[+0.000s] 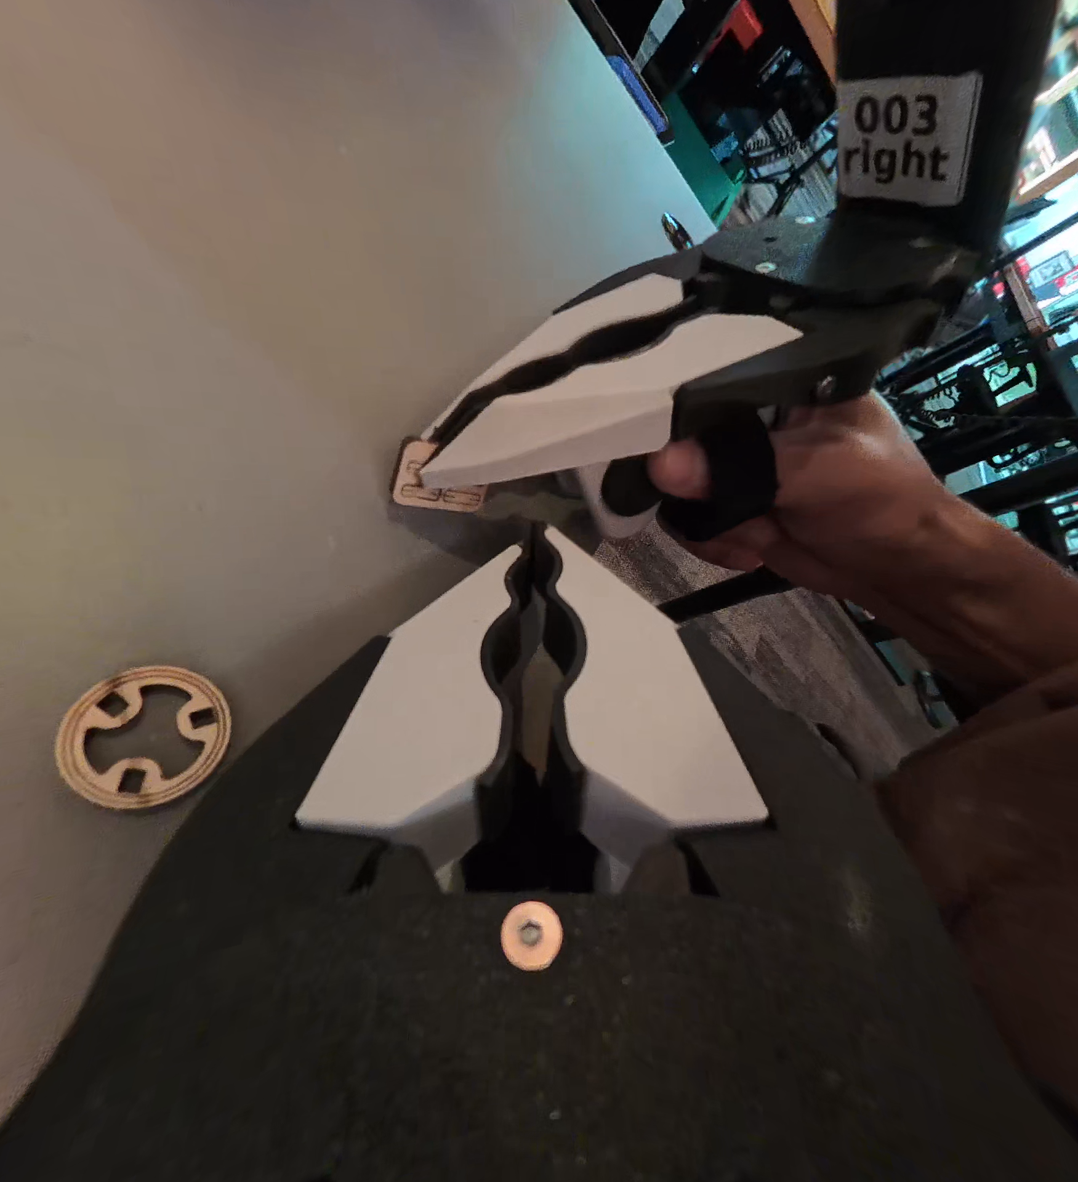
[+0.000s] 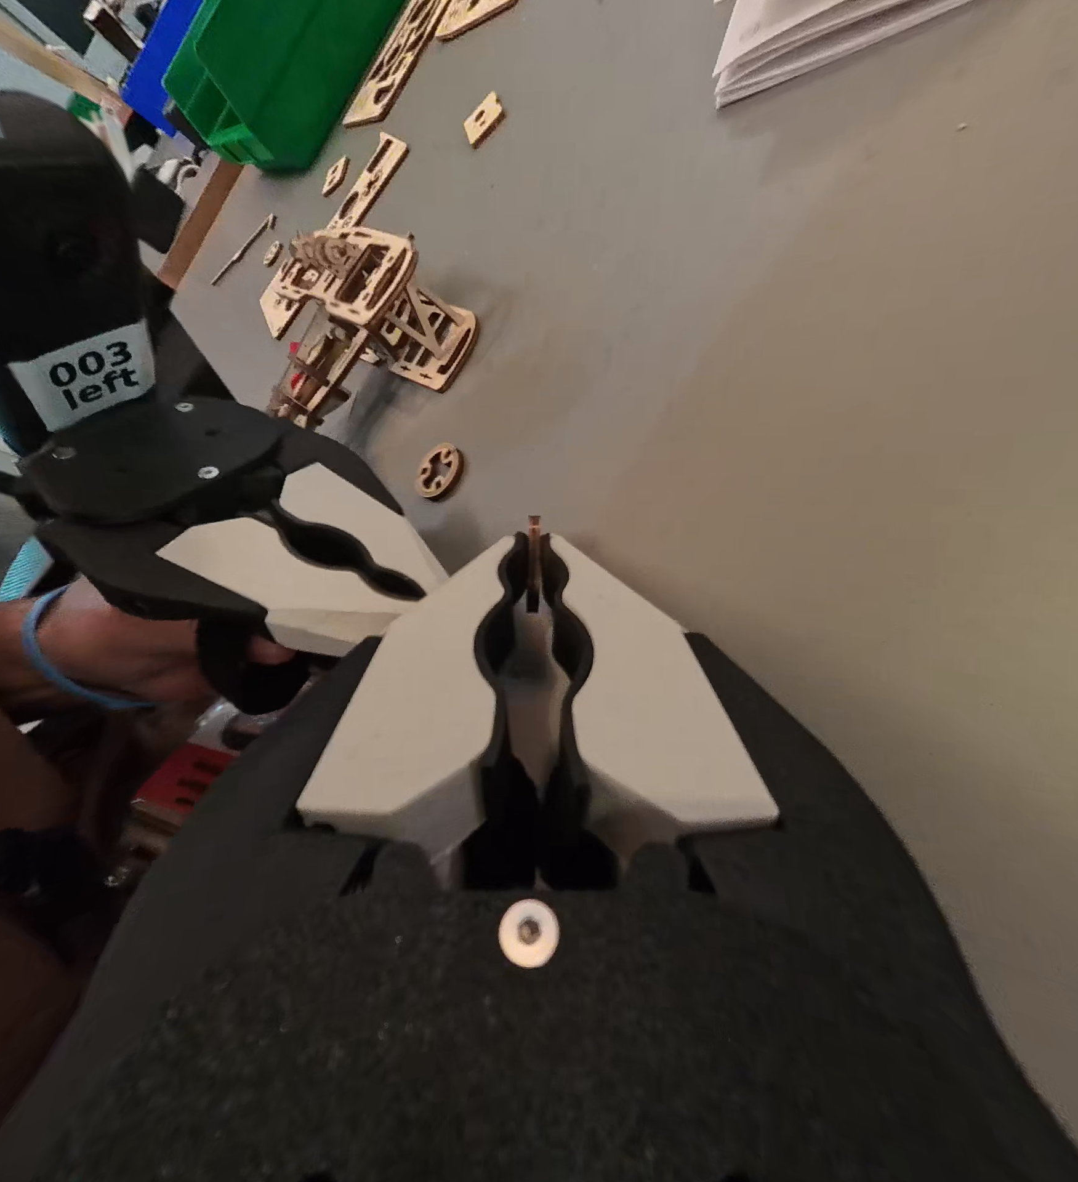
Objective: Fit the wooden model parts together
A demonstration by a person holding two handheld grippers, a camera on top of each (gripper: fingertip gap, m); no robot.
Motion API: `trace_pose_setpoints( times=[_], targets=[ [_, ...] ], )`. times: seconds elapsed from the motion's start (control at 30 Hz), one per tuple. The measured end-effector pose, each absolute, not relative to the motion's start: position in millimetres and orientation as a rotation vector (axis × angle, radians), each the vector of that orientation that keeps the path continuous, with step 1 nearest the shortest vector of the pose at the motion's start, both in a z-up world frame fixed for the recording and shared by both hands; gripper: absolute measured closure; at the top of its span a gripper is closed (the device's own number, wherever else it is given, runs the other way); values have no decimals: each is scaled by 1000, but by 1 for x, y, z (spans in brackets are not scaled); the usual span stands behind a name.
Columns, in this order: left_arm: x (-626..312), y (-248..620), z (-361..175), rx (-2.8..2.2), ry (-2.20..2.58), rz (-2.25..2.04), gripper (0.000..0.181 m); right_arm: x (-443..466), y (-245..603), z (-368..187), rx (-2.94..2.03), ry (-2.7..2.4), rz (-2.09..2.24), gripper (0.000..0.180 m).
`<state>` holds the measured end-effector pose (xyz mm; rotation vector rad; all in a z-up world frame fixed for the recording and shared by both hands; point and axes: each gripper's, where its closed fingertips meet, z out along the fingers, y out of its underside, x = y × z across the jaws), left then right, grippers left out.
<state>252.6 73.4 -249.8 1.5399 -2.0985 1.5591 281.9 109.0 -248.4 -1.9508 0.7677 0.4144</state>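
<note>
Right gripper [image 2: 535, 543] clamped tight; left gripper [image 1: 533, 543] closed, tips adjacent.

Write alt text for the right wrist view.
The right tongs pinch a thin wooden piece edge-on above a grey table. To the left, the left tongs are closed and empty, with a half-built wooden model, a small wooden ring and loose parts beyond.

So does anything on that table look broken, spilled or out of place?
Nothing stands out. The half-built wooden model stands intact, with loose wooden parts and a wooden ring lying flat on the grey table. The right gripper pinches a small flat wooden piece; the left gripper is shut.
</note>
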Motion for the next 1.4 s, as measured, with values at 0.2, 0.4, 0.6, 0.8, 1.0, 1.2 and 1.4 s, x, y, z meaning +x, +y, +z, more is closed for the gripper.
trace_pose_setpoints(
  times=[0.2,0.4,0.6,0.8,1.0,1.2,1.4],
  targets=[
    [262,97,-237,1662,-2263,1552,164,276,101,-229,-1823,742,597,178],
    [269,90,-239,1553,-2621,1532,99,271,105,-221,-1714,791,754,178],
    [277,87,-245,1574,-2730,1676,151,270,108,-222,-1646,879,821,178],
    [276,88,-247,1516,-2946,1679,154,266,103,-227,-1726,841,788,173],
    [275,86,-250,1489,-2999,1624,154,265,103,-230,-1911,707,527,174],
    [274,84,-252,1436,-3115,1590,154,259,103,-232,-1954,677,473,177],
    [274,82,-251,1448,-3071,1618,154,261,101,-230,-1956,648,475,177]
  ],
)
